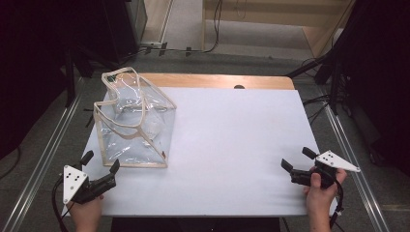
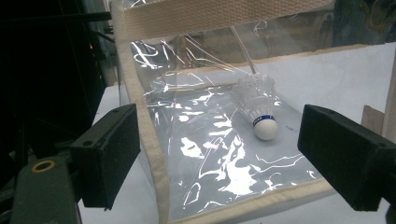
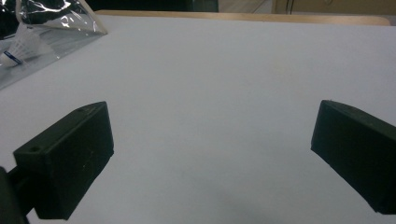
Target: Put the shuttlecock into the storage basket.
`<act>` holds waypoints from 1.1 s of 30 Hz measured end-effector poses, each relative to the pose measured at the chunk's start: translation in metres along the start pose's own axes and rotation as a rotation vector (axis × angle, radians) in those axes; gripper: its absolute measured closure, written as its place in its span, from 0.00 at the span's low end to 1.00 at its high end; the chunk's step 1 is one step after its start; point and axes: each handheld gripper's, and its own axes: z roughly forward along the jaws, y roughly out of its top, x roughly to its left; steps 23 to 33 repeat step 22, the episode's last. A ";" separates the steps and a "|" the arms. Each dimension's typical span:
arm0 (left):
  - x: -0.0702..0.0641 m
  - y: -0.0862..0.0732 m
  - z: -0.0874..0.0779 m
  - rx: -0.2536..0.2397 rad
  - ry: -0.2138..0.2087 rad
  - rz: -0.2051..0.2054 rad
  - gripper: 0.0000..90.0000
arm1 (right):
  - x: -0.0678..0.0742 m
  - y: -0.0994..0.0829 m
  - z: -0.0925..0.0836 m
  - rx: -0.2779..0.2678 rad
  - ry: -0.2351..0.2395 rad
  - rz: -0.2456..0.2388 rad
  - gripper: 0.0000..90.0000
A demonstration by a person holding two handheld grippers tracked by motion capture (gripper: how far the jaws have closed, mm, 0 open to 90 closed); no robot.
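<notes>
Clear bag [image 1: 135, 121]: 1 transparent plastic bag with cream fabric trim along every edge and cream strap handles, standing open-topped at the near-left part of the white table [image 1: 232, 145], its near edge just in front of the left gripper [image 1: 100, 166]. Judged light, soft-walled and slick: the film creases and glares, so it would likely buckle or slide under a pinch on a bare panel; the stitched trim and the straps look like the firmer, less slippery places to take hold, the near bottom corner trim [image 2: 156, 154] being the closest to the left jaws. Contents: 1 shuttlecock [image 2: 259, 105], white feathered skirt, white cork tip with a blue band, lying on the bag's floor, tip toward the camera in the left gripper view; judged very light and fragile at the feathers, liable to roll or tumble out if the bag tips. The same shuttlecock [image 3: 18, 49] shows through the film at the far left of the right gripper view. Left gripper: jaws spread wide, straddling the bag's corner trim without touching it, holding nothing. Right gripper [image 1: 300, 163]: jaws spread, holding nothing, at the near-right part of the table, well apart from the bag. Table: white top, wooden strip along the far edge.
</notes>
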 end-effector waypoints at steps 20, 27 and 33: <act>0.002 0.000 0.000 0.004 0.002 -0.020 0.15 | -0.034 -0.009 -0.016 -0.054 -0.045 0.027 0.00; 0.001 0.000 0.000 0.005 0.005 -0.019 0.15 | -0.034 -0.009 -0.014 -0.046 -0.048 0.029 0.00; 0.001 0.000 0.000 0.005 0.005 -0.019 0.15 | -0.034 -0.009 -0.014 -0.046 -0.048 0.029 0.00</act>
